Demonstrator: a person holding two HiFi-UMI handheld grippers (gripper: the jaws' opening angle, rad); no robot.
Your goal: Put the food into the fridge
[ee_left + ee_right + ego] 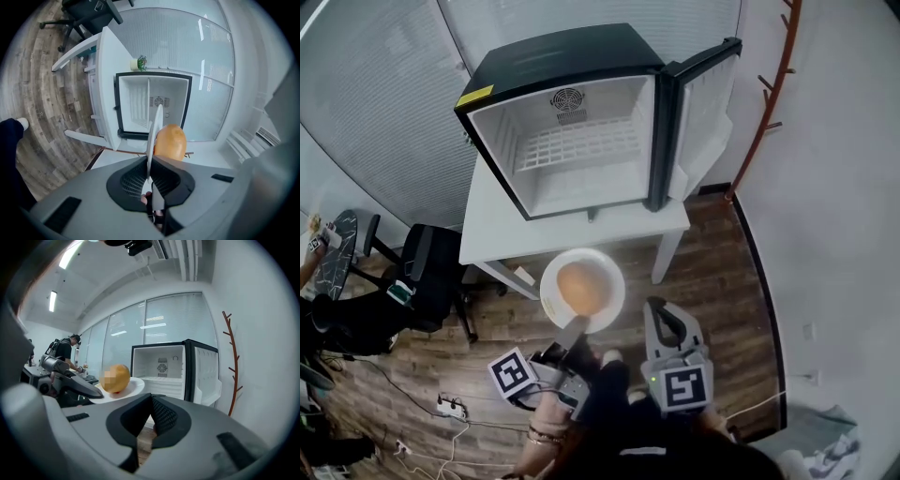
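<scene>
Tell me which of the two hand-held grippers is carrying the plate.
The left hand-held gripper: its jaws clamp the rim of the white plate carrying the orange food. The right hand-held gripper is shut on nothing, beside it.

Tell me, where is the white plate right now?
Head view, centre: the plate is clamped by its rim in the left gripper, over the floor just before the table bearing the open fridge.

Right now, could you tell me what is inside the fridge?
Inside the fridge: only a white wire shelf and a fan grille on the back wall; no food. The shelf covers part of the space beneath.
</scene>
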